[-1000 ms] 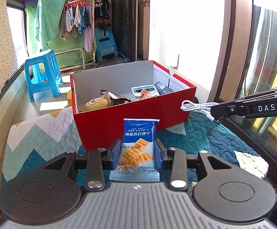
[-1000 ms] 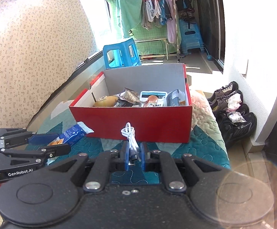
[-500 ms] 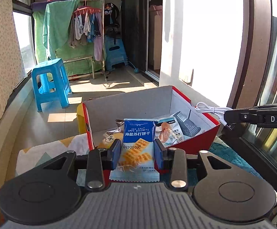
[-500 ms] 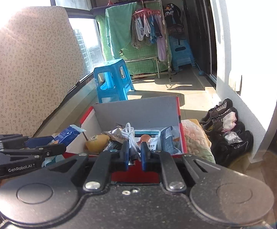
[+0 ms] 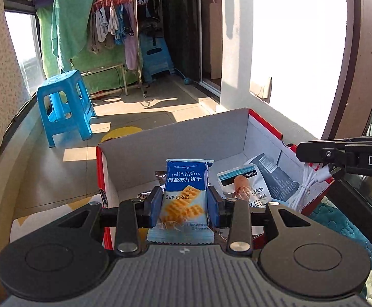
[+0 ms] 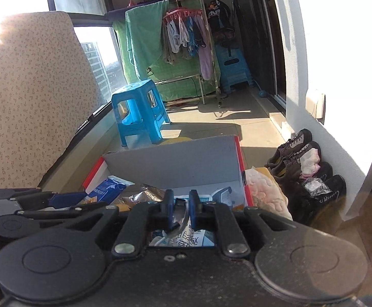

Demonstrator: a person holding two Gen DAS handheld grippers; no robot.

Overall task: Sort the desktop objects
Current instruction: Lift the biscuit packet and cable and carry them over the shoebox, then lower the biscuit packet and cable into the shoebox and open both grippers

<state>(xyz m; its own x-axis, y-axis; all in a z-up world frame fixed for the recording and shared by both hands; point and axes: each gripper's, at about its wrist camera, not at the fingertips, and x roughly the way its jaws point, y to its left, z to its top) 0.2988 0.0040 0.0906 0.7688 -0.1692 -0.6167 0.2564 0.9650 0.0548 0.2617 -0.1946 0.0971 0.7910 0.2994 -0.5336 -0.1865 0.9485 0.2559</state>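
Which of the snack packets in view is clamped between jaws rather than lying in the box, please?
The blue soda biscuit packet, upright in the left gripper; the others lie in the red box.

From my left wrist view, the gripper body covers the box's point(image 5: 175, 138) near wall and the bottom seal of the biscuit pack point(image 5: 184, 192). The right gripper point(image 5: 339, 153) is cut off by the right edge. The cable point(image 5: 305, 189) hangs from it, its lower coils hidden behind the box's right wall. From my right wrist view, that cable point(image 6: 179, 226) is dark and blurred between the pads. I cannot read the sachets point(image 6: 224, 197) in the box. The left gripper point(image 6: 57, 202) runs off the left edge.
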